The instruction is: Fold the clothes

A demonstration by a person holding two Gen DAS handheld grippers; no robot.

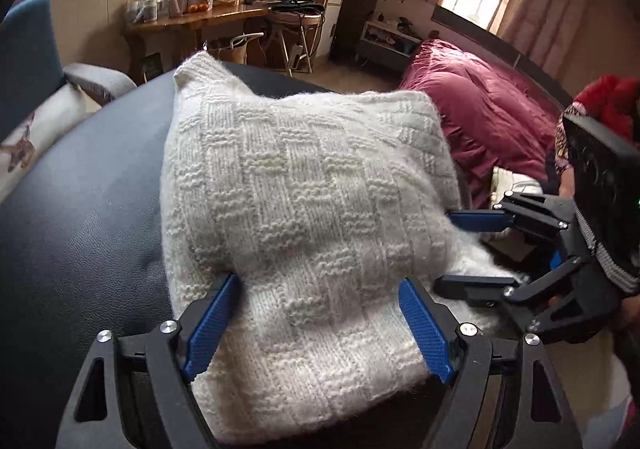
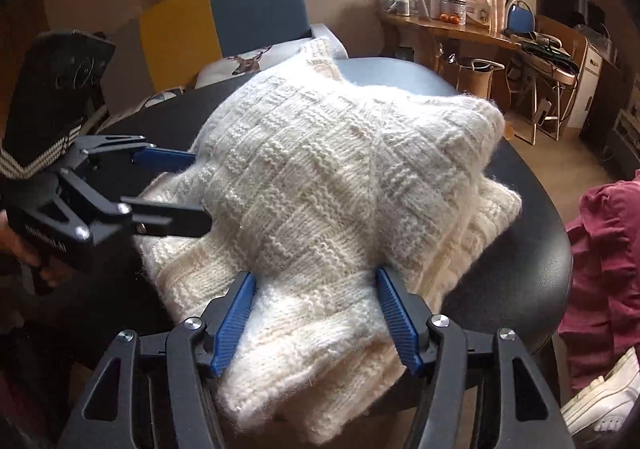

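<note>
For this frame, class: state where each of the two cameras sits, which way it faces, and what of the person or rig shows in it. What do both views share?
Left wrist view: sits on the left gripper, facing across the cream knitted sweater toward a desk and maroon bedding; the right gripper enters at right.
Right wrist view: sits on the right gripper, facing across the sweater toward a blue-and-yellow chair; the left gripper enters at left.
Shared: the sweater on the black table, with both grippers open at it.

Black table, maroon bedding, teal-and-yellow chair, cluttered wooden desk.
</note>
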